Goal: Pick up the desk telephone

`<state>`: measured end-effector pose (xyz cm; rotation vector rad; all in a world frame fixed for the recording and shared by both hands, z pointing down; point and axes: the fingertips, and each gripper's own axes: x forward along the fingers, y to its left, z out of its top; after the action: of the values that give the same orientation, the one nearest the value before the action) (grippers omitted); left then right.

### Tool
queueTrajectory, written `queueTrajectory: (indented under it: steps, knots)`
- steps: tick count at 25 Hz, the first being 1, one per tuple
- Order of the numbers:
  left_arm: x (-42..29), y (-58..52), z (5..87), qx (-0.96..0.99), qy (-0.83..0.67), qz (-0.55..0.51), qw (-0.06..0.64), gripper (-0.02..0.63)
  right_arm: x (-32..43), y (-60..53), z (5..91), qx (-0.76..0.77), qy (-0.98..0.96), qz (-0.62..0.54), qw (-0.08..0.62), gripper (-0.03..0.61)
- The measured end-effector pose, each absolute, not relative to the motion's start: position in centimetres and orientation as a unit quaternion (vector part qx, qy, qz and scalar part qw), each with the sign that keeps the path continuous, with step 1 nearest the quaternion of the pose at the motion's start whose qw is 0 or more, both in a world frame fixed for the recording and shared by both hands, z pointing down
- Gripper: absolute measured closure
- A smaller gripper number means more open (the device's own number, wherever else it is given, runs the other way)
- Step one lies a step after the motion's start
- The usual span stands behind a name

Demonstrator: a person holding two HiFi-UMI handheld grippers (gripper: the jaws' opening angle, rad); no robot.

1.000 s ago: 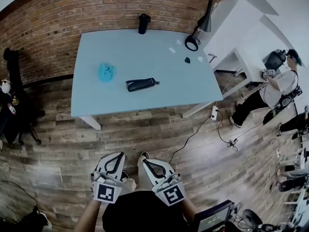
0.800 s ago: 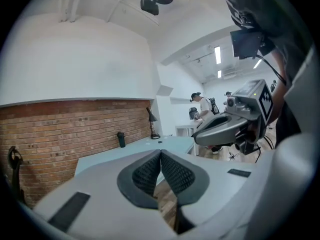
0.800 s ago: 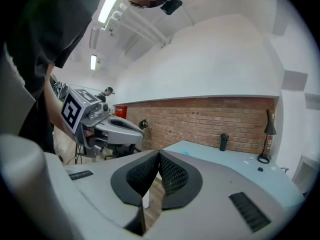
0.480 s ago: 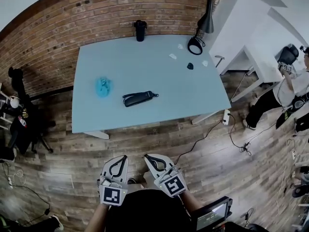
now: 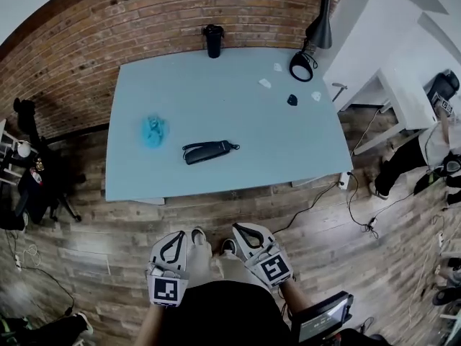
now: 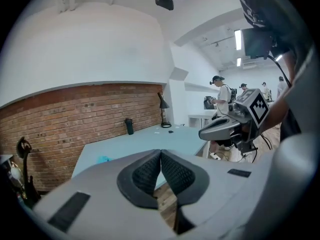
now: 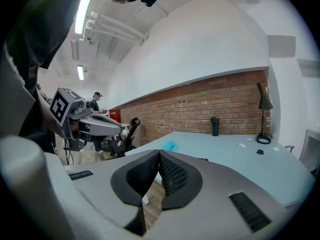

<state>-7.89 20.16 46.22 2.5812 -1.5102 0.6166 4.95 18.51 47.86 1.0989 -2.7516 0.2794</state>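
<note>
my left claw (image 5: 175, 236) and right claw (image 5: 243, 229) are both closed on nothing, well apart from the black desk telephone (image 5: 207, 151) lying on the pale blue surface (image 5: 238, 99).

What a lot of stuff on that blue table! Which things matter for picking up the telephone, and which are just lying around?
Part of the job:
black telephone
left gripper and right gripper, both shut and empty
blue table under the telephone

Just lying about:
blue crumpled thing
black tumbler
desk lamp
small black object
white scraps
</note>
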Motion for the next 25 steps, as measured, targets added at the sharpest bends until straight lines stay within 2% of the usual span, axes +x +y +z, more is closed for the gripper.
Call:
queueTrajectory:
  steps: [5,10,16,21,25]
  knots:
    - [-8.6,16.5,47.3,0.849,-0.490,0.187,0.061,0.589,3.9,15.1,48.3,0.379,-0.915,0.105,0.084,0.561]
    - [-9.7,11.8,48.1,0.859,-0.473,0.179,0.078,0.589,3.1,11.0,47.4,0.406,-0.898,0.168,0.037,0.561]
    - [-11.2,6.5,47.7,0.880,-0.442,0.160,0.070,0.589,1.9,6.1,46.7,0.430,-0.878,0.207,0.037,0.561]
    - [-13.5,2.9,51.1,0.878,-0.437,0.181,0.078,0.589,0.9,3.1,47.0,0.448,-0.854,0.264,0.009,0.561]
    - [-14.7,2.1,53.1,0.872,-0.437,0.199,0.096,0.589,0.2,1.9,49.5,0.442,-0.852,0.279,0.031,0.561]
